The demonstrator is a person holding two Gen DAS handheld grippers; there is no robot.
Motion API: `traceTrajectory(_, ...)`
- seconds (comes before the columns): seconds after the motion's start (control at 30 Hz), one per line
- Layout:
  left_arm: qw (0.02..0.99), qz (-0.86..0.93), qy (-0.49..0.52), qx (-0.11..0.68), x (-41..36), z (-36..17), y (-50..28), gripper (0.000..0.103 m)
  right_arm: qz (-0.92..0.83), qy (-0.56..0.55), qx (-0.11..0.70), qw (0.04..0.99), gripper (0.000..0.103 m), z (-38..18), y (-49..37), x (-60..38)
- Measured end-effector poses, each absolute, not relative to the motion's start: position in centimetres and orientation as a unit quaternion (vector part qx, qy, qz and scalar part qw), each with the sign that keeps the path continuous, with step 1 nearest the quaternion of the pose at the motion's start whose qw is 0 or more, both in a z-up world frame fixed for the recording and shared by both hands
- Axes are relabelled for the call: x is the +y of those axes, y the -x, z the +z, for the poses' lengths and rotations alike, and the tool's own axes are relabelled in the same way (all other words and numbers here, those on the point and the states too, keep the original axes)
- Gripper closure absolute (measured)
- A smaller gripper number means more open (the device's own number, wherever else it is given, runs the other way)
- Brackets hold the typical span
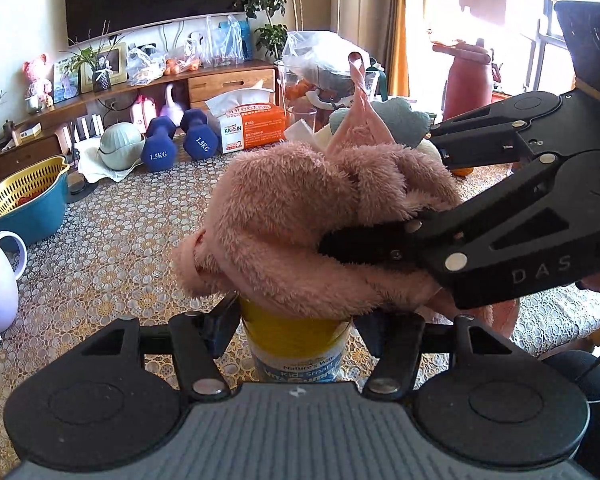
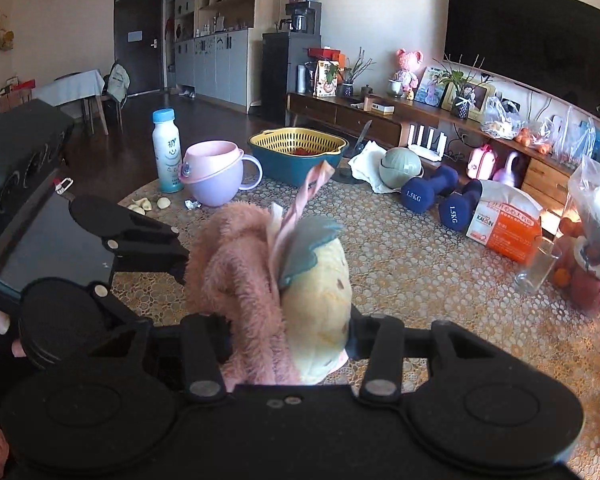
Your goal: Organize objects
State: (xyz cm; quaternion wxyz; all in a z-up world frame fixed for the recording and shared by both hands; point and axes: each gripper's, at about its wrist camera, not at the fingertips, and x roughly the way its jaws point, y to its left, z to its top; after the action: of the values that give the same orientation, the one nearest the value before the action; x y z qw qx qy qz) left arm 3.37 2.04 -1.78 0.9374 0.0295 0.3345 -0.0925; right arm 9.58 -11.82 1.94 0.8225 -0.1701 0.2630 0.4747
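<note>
A fluffy pink plush toy (image 1: 300,216) with a yellow body and a teal leaf (image 2: 324,280) rests on top of a yellow-capped vitamin bottle (image 1: 294,344). My left gripper (image 1: 296,328) is shut on the bottle just below its cap. My right gripper (image 2: 288,336) is shut on the plush toy, and it reaches in from the right in the left wrist view (image 1: 380,240). The left gripper also shows at the left of the right wrist view (image 2: 172,256). The bottle's lower part is hidden behind the gripper body.
On the lace tablecloth (image 1: 120,248) stand two blue dumbbells (image 1: 176,136), a tissue pack (image 1: 252,124), a lilac cup (image 2: 216,176), a milk bottle (image 2: 166,152), a yellow-and-teal basket (image 2: 298,152), an empty glass (image 2: 540,264) and bagged fruit (image 1: 320,64).
</note>
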Motion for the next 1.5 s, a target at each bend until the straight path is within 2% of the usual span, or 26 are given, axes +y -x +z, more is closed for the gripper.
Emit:
traceTrajectory(0.23,0.939,-0.096,-0.025,0.330,2.2,-1.9,-3.1,0.042,0.447,0.157,0.274,0.837,0.057,1.3,-11.4,-11.9)
traceTrajectory(0.43,0.939,-0.100,-0.022,0.327,2.3,-2.0,-2.8,0.042,0.432,0.123,0.337,0.828,0.057,-1.6,-13.7,-12.1)
traceTrajectory(0.73,0.940,-0.104,-0.020,0.326,2.5,-2.1,-2.8,0.042,0.435,0.164,0.382,0.799,0.057,-5.4,-13.0,-12.6)
traceTrajectory(1.23,0.940,-0.098,-0.021,0.327,2.3,-2.1,-2.8,0.042,0.455,0.108,0.271,0.841,0.057,3.8,-10.7,-16.3)
traceTrajectory(1.5,0.943,-0.094,-0.026,0.317,2.0,-2.1,-2.8,0.042,0.490,0.154,0.265,0.816,0.057,3.0,-9.0,-12.9)
